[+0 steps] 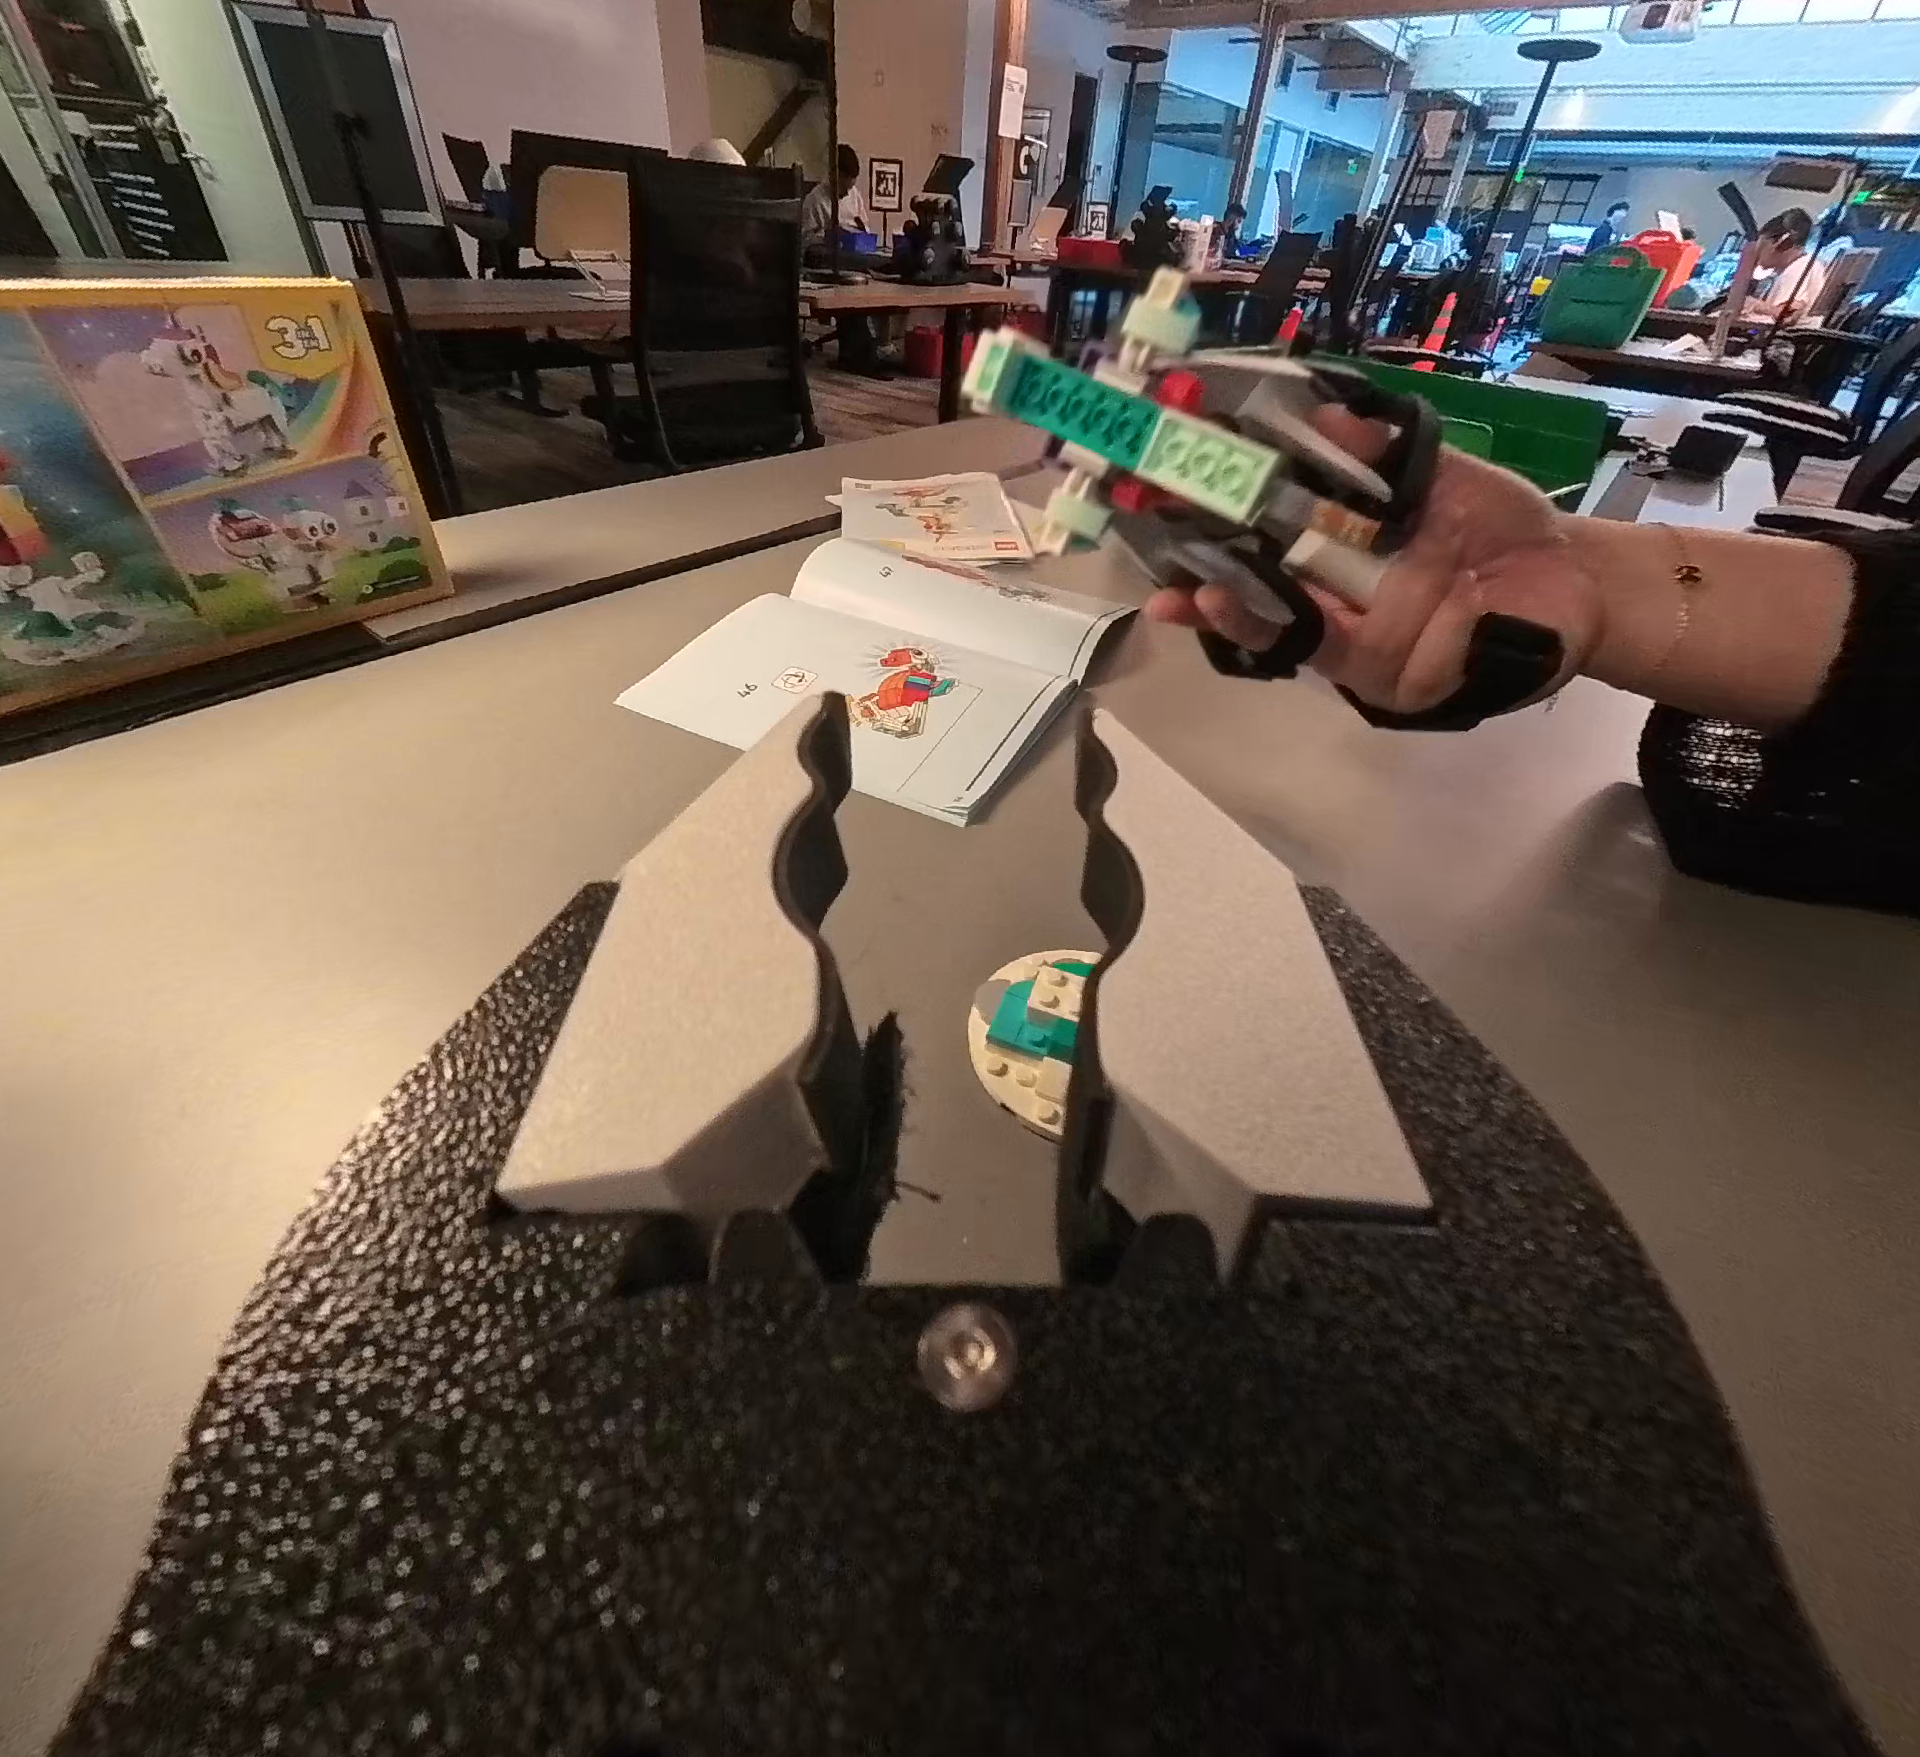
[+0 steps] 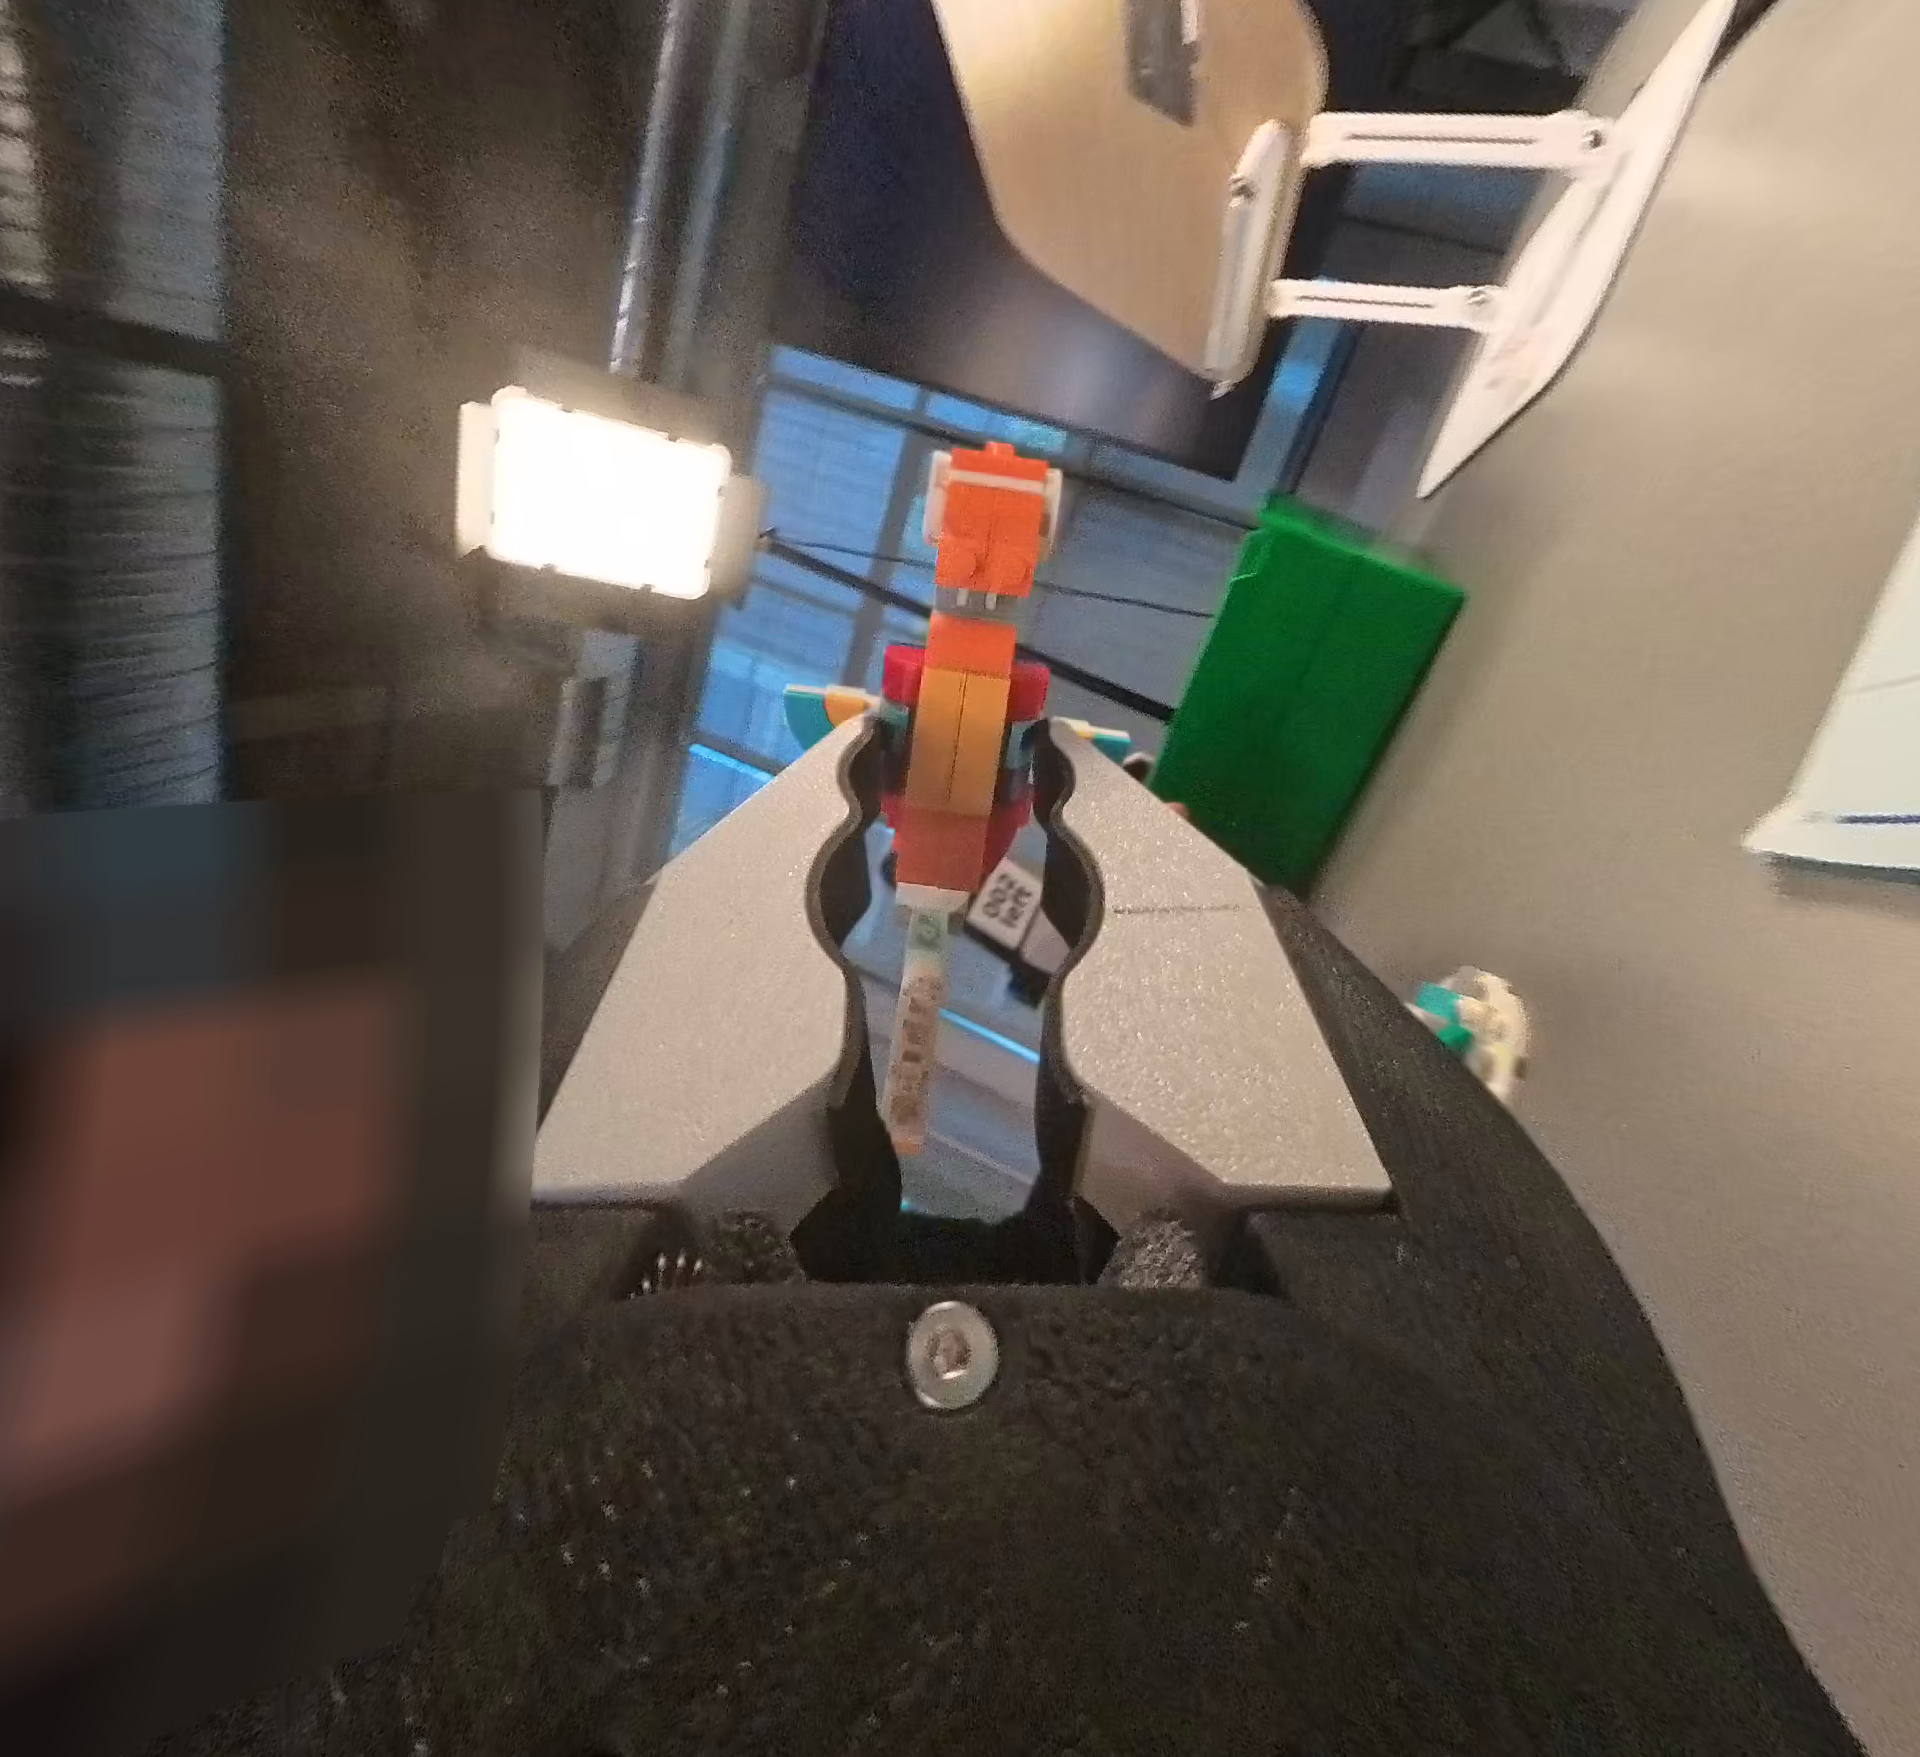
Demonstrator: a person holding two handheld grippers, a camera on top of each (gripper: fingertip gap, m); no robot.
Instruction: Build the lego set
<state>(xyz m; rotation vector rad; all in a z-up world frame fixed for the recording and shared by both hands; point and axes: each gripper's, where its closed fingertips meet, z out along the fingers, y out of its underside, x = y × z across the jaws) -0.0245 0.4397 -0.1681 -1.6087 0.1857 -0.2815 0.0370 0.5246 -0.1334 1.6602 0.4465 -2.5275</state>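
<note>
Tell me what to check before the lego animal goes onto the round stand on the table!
1. Right gripper has the lego animal between its fingers: ok.
2. Left gripper is open and holds nothing: ok.
3. Round stand lies flat on the table, between the left gripper's fingers: ok.
4. Left gripper holds the stand steady: not ok, nothing is pinching it.
5. Animal is above the stand: not ok, it is up in the air, off to the right.
6. Instruction booklet lies open for checking: ok.

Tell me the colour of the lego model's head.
Orange, on the lego model held in the right tool; the right wrist view shows it best.
</note>
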